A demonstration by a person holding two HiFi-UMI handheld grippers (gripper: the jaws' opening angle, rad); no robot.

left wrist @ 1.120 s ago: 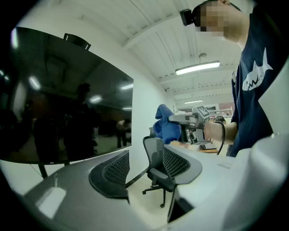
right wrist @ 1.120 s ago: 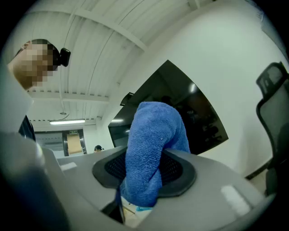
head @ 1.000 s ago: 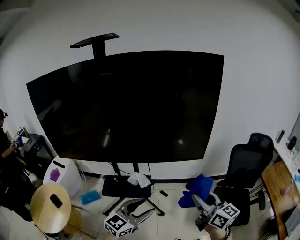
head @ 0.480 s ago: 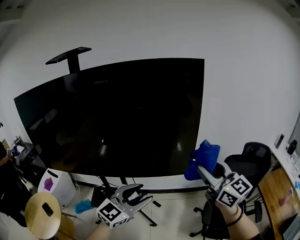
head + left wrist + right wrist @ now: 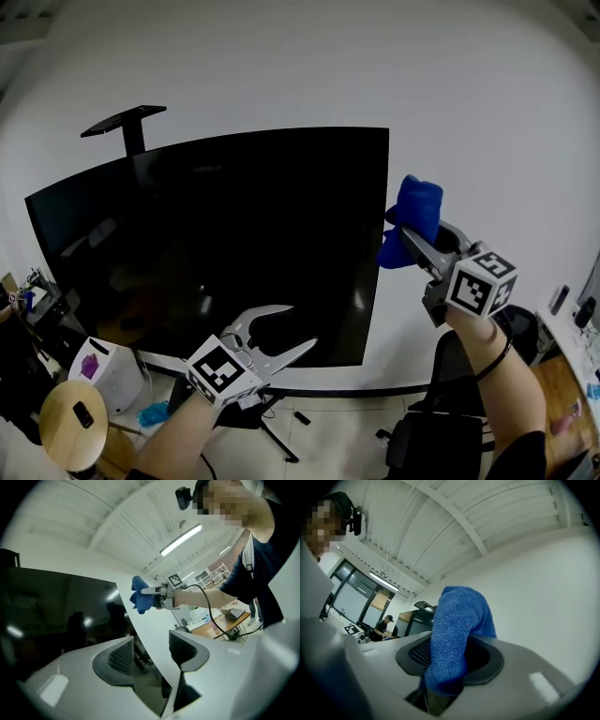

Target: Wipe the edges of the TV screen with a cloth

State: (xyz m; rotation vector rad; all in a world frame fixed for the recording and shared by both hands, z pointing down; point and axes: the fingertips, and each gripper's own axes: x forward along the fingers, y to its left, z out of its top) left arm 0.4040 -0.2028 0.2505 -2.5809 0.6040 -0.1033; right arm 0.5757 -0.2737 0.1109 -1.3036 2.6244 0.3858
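Since the right tool point(image 5: 401, 234) is clamped on only one fold of the blue cloth point(image 5: 413, 208), with most of the fabric standing loose above its jaws, my main worry is that a drag along the bezel would tug the cloth out or roll it aside, leaving hard jaw tips to scrape the TV screen point(image 5: 216, 234). In the right gripper view the cloth point(image 5: 459, 616) fills the gap of that tool point(image 5: 452, 660), so the grip looks firm but shallow. It is held up just beside the screen's right edge, near the upper corner; whether it touches the frame I cannot tell. A second risk is a stroke drifting onto the dark panel face and missing the edge, since the edge is thin. A hard sideways push might also rock the set on its floor stand point(image 5: 279, 444). The left tool point(image 5: 302, 326) hangs with jaws wide apart and nothing between them point(image 5: 152, 653), in front of the screen's lower right part, where a careless swing could knock the glass. By count: one TV screen, one cloth, two tools, one office chair point(image 5: 422, 441) beneath the right arm, and one round stool point(image 5: 70, 422) at lower left.
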